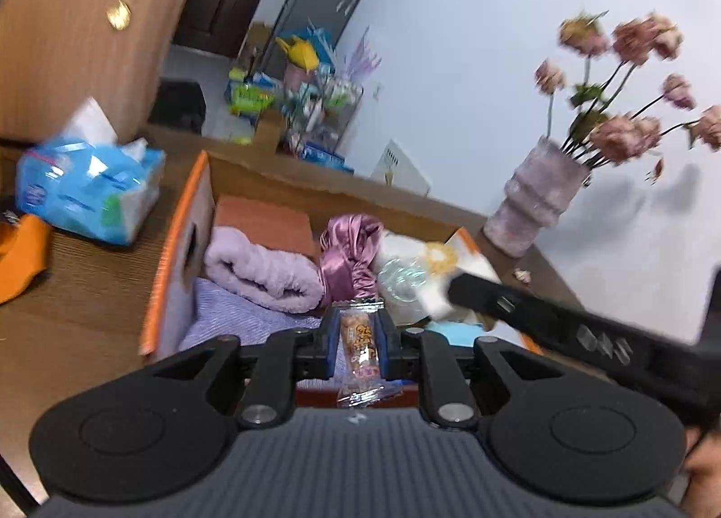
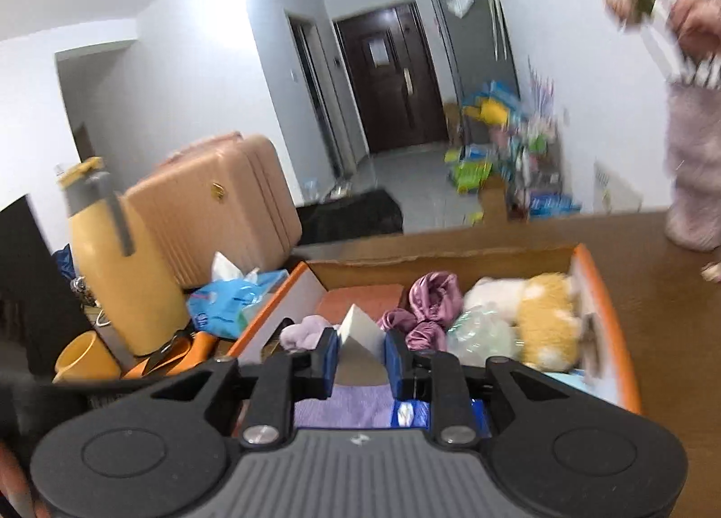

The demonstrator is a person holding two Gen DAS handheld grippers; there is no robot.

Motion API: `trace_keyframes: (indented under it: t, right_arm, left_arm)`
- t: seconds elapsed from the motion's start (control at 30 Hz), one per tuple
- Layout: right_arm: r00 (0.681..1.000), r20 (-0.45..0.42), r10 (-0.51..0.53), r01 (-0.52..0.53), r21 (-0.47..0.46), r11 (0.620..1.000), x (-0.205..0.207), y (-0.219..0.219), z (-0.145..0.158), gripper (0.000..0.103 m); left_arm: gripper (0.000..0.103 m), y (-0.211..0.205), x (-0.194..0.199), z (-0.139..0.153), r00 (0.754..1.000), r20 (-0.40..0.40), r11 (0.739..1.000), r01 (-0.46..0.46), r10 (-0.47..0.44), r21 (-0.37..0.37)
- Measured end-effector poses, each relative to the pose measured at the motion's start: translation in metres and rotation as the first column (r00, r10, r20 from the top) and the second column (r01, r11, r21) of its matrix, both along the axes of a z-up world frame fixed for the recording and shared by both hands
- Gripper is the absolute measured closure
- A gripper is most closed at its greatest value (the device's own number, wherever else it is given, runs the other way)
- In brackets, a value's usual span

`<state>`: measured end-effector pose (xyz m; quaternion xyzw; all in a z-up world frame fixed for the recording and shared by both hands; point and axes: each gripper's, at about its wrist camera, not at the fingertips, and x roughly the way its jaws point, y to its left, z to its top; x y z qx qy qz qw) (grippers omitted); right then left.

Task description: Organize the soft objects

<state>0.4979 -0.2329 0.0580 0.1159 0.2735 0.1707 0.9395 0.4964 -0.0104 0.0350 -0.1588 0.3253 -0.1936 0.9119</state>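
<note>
The cardboard box (image 2: 599, 288) on the brown table (image 1: 81, 293) holds a lilac towel (image 1: 261, 270), a satin scrunchie (image 1: 351, 256), a yellow and white plush toy (image 2: 540, 315) and a clear plastic bag (image 2: 482, 333). Above it, the left gripper (image 1: 358, 338) is clamped on a small snack packet (image 1: 359, 338), and the right gripper (image 2: 360, 356) has a white wedge-shaped sponge (image 2: 358, 333) between its pads. The vase with flowers (image 1: 536, 193) is blurred and cut off in the right wrist view.

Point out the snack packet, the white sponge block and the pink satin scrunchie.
snack packet (image 1: 359, 340): left wrist view, printed middle between the pads.
white sponge block (image 2: 358, 338): right wrist view, its front face.
pink satin scrunchie (image 1: 351, 256): left wrist view, gathered folds.
</note>
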Motion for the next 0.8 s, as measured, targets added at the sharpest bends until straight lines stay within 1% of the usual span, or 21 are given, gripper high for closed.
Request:
trace_keyframes:
  t: [0.07, 0.13, 0.17, 0.2, 0.27, 0.3, 0.43, 0.5, 0.53, 0.57, 0.67, 0.7, 0.77, 0.8]
  right_arm:
    - [0.998, -0.063, -0.002, 0.004, 0.038, 0.999, 0.034, 0.000, -0.016, 0.079]
    - [0.992, -0.125, 0.007, 0.004, 0.084, 0.996, 0.059, -0.003, -0.032, 0.076]
    - [0.989, -0.146, 0.012, 0.002, 0.097, 0.995, 0.066, -0.003, -0.040, 0.074]
    - [0.987, -0.159, 0.020, -0.005, 0.094, 0.996, 0.071, -0.001, -0.045, 0.072]
    - [0.985, -0.167, 0.039, -0.028, 0.069, 0.997, 0.076, 0.004, -0.053, 0.049]
    - [0.988, -0.153, 0.039, -0.029, 0.064, 0.998, 0.076, 0.006, -0.055, 0.047]
    - [0.992, -0.126, 0.025, -0.016, 0.070, 0.997, 0.077, 0.006, -0.053, 0.047]
    - [0.993, -0.119, 0.021, -0.014, 0.064, 0.998, 0.075, 0.006, -0.048, 0.047]
    - [0.993, -0.116, 0.018, -0.011, 0.063, 0.998, 0.074, 0.003, -0.044, 0.047]
    - [0.994, -0.109, 0.010, -0.003, 0.058, 0.998, 0.070, 0.001, -0.040, 0.047]
    - [0.996, -0.086, -0.009, 0.012, 0.034, 0.999, 0.056, -0.008, -0.022, 0.047]
    - [0.997, -0.078, -0.018, 0.020, 0.027, 0.999, 0.049, -0.013, -0.015, 0.047]
    - [0.997, -0.059, -0.042, 0.043, 0.009, 0.999, 0.035, -0.023, -0.001, 0.045]
    - [0.997, -0.050, -0.051, 0.051, -0.001, 0.999, 0.027, -0.028, 0.004, 0.043]
  left_arm:
    - [0.085, -0.009, 0.013, -0.015, 1.000, -0.005, 1.000, 0.015, -0.015, 0.027]
    - [0.061, -0.014, 0.020, -0.025, 1.000, -0.002, 0.999, 0.026, -0.026, 0.039]
    - [0.042, -0.014, 0.023, -0.029, 1.000, 0.004, 0.999, 0.019, -0.019, 0.037]
    - [0.036, -0.012, 0.025, -0.032, 1.000, 0.013, 0.999, 0.007, -0.008, 0.033]
    - [0.036, -0.010, 0.030, -0.032, 1.000, 0.005, 0.998, -0.001, 0.000, 0.069]
    - [0.035, -0.007, 0.033, -0.031, 1.000, 0.013, 0.997, -0.003, 0.002, 0.075]
    - [0.034, 0.000, 0.034, -0.026, 1.000, 0.023, 0.998, -0.010, 0.009, 0.058]
    - [0.030, 0.000, 0.033, -0.024, 0.999, 0.034, 0.996, -0.032, 0.030, 0.080]
    - [0.030, 0.000, 0.032, -0.023, 0.998, 0.041, 0.995, -0.047, 0.044, 0.090]
    - [0.030, 0.000, 0.030, -0.023, 0.998, 0.035, 0.993, -0.062, 0.059, 0.095]
    - [0.030, 0.003, 0.023, -0.020, 0.997, 0.007, 0.993, -0.071, 0.071, 0.095]
    - [0.030, 0.004, 0.019, -0.017, 0.997, 0.015, 0.991, -0.079, 0.078, 0.105]
    - [0.028, 0.003, 0.006, -0.005, 0.993, 0.068, 0.982, -0.108, 0.098, 0.155]
    - [0.024, 0.002, -0.001, 0.002, 0.989, 0.103, 0.975, -0.124, 0.106, 0.184]
